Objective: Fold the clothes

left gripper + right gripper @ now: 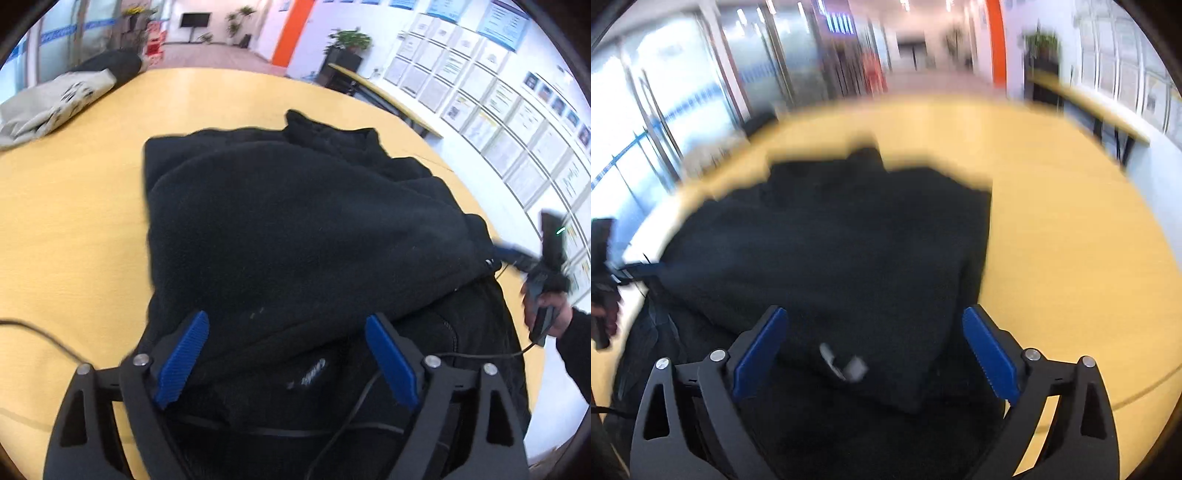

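Observation:
A black fleece garment (295, 229) lies folded over on the yellow table (74, 229); its near hem with a white label (314, 371) hangs at the table's front. My left gripper (288, 358) is open and empty just above the near edge of the fold. In the right wrist view the same garment (827, 258) fills the middle, blurred, with a white tag (846, 363) near the front. My right gripper (875, 354) is open and empty over it. The right gripper also shows in the left wrist view (517, 258) at the garment's right edge.
A beige garment (51, 107) lies at the table's far left, with a dark one (110, 64) behind it. Cables (37, 332) run over the near table edge. A second table (1089, 107) stands by the wall of posters at the right.

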Demonstrator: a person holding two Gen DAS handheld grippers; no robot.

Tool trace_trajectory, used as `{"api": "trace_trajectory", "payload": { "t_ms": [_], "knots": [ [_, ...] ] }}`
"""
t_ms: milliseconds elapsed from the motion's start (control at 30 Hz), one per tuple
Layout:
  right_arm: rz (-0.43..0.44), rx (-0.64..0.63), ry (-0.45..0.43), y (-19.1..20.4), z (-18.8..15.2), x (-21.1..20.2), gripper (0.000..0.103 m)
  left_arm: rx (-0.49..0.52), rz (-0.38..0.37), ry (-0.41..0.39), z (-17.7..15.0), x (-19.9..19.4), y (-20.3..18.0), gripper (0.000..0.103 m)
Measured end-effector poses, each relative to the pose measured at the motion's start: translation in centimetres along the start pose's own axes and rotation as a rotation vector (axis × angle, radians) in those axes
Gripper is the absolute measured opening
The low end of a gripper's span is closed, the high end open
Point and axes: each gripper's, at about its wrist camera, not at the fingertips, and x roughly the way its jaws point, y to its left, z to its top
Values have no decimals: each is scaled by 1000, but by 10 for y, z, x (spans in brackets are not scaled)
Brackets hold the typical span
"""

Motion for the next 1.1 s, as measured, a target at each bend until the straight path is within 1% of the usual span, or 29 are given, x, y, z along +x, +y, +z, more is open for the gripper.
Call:
{"api": "trace_trajectory", "payload": {
  "t_ms": [33, 67, 100, 167, 200, 233, 267, 333, 433, 500, 567, 600, 633, 733, 800, 833, 900, 967, 1033, 1100],
  "knots": [
    [-4, 16, 58, -4, -4, 7, 77, -18, 10, -7, 0, -14, -1, 88],
    [16, 20, 50, -4, -6, -2, 77, -35, 22, -16, -1, -31, -1, 88],
    [34, 15, 6, -5, -6, -20, 76, -50, 37, -29, -4, -54, -1, 88],
    [59, 6, -111, -8, -7, -69, 88, -80, 70, -41, -13, -99, 1, 89],
    [71, 6, -157, -11, -10, -93, 96, -94, 94, -35, -20, -121, 3, 91],
    [84, 14, -178, -18, -16, -112, 99, -110, 121, -27, -28, -142, 6, 91],
    [89, 16, -183, -26, -24, -129, 99, -132, 148, -14, -38, -162, 10, 93],
    [65, -2, -125, -47, -53, -155, 99, -192, 189, 16, -61, -200, 18, 93],
    [26, -31, -29, -77, -98, -192, 99, -279, 192, 64, -107, -246, 34, 93],
    [-5, -49, 77, -96, -133, -211, 98, -321, 196, 103, -141, -272, 43, 93],
    [7, -4, 163, -116, -165, -229, 96, -370, 205, 140, -172, -289, 55, 93],
    [11, 23, 195, -127, -184, -239, 94, -399, 213, 172, -192, -297, 64, 93],
    [2, 40, 210, -135, -204, -252, 94, -419, 220, 204, -210, -300, 71, 93],
    [-47, 103, 219, -140, -239, -277, 94, -452, 218, 274, -248, -292, 86, 93],
    [-22, 168, 206, -136, -256, -279, 93, -449, 175, 305, -265, -273, 87, 93],
    [7, 180, 195, -128, -260, -275, 92, -437, 148, 316, -271, -261, 84, 93],
    [77, 193, 177, -104, -265, -260, 89, -376, 83, 330, -276, -232, 71, 92],
    [129, 204, 177, -81, -272, -235, 86, -314, 35, 347, -276, -206, 56, 92],
    [152, 194, 177, -62, -273, -214, 85, -262, -3, 363, -274, -186, 43, 92],
    [160, 172, 178, -46, -273, -194, 84, -195, -31, 348, -268, -175, 27, 93]
  ]
}}
